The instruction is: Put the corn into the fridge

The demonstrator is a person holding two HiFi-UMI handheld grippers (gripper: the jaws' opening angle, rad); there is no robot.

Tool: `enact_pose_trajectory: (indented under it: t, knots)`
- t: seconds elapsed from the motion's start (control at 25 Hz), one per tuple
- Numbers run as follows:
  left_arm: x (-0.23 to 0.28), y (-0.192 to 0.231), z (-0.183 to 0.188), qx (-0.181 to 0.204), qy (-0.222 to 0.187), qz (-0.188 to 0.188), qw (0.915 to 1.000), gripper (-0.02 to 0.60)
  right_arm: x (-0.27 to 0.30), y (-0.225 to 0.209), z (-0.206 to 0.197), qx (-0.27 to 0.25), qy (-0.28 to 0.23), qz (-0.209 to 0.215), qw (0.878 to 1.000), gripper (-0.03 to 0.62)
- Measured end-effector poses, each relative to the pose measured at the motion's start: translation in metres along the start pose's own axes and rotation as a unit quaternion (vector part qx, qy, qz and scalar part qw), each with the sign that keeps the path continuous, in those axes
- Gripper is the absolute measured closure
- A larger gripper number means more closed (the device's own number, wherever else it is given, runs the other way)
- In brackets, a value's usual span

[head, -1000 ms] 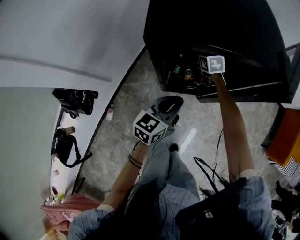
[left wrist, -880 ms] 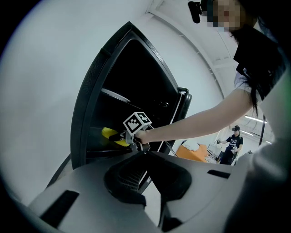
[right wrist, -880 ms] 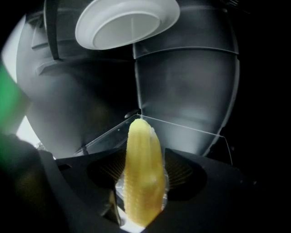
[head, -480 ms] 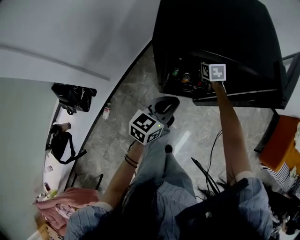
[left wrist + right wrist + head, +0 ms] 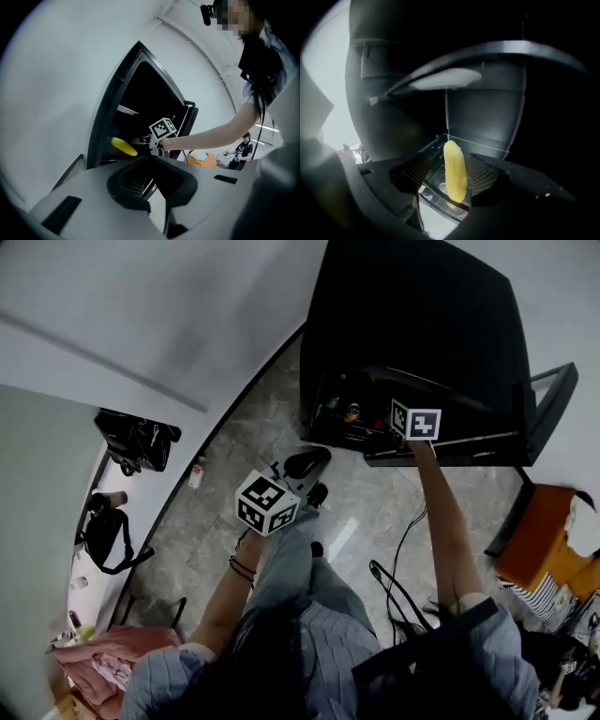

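Right gripper: I find it reached into the open black fridge, with its marker cube at the mouth of the cabinet in the head view. Its jaws have just been opening and now stand wide. The corn is between them, but there is a gap on each side and neither pad presses on it. The corn is a single yellow cob inside the fridge, resting on a clear shelf and pointing away from the camera towards the dark back wall. The left gripper view confirms this. From there the cob lies just inside the cabinet's left wall, ahead of the right gripper, whose arm reaches in from the right. Left gripper: I find it held clear of the fridge, above the grey marbled floor and pointed at the opening. Its jaws are drawn close together, leaving only a thin slit, and hold nothing. The fridge door stands swung out on the right side. Small bottles or jars sit low inside the cabinet; I cannot tell what they are. A dark cable lies looped on the floor beside the operator's right side. A black bag rests on a white surface, well apart on the left.
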State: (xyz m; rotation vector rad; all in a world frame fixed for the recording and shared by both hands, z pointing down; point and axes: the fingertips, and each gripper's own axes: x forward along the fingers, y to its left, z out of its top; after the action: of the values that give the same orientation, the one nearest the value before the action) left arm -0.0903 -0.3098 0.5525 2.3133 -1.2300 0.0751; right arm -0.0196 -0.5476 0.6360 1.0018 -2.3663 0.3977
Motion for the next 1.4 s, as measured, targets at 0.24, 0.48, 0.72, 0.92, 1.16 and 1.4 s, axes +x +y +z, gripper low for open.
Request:
enact_pose_trajectory:
  t: [0.24, 0.48, 0.72, 0.92, 1.16, 1.4]
  knots:
    - [-0.014, -0.016, 0.014, 0.012, -0.002, 0.003, 0.9999, 0.574, -0.040, 0.017, 0.015, 0.035, -0.040, 0.008, 0.999, 0.332]
    - [-0.040, -0.026, 0.036, 0.017, -0.023, 0.021, 0.9994, 0.574, -0.087, 0.052, 0.029, 0.066, -0.065, 0.034, 0.995, 0.332]
    - [-0.056, -0.044, 0.039, 0.019, -0.020, 0.020, 0.9994, 0.574, -0.120, 0.071, 0.036, 0.065, -0.071, 0.050, 0.994, 0.344]
    - [-0.069, -0.060, 0.042, 0.026, -0.024, 0.017, 0.9992, 0.574, -0.149, 0.084, 0.048, 0.058, -0.087, 0.057, 0.993, 0.362]
    - [-0.088, -0.078, 0.045, 0.035, -0.023, 0.017, 0.9990, 0.574, -0.193, 0.099, 0.051, 0.042, -0.101, 0.061, 0.992, 0.366]
    - [-0.106, -0.093, 0.056, 0.037, -0.044, 0.023, 0.9981, 0.574, -0.234, 0.119, 0.044, 0.061, -0.113, 0.069, 0.989, 0.381]
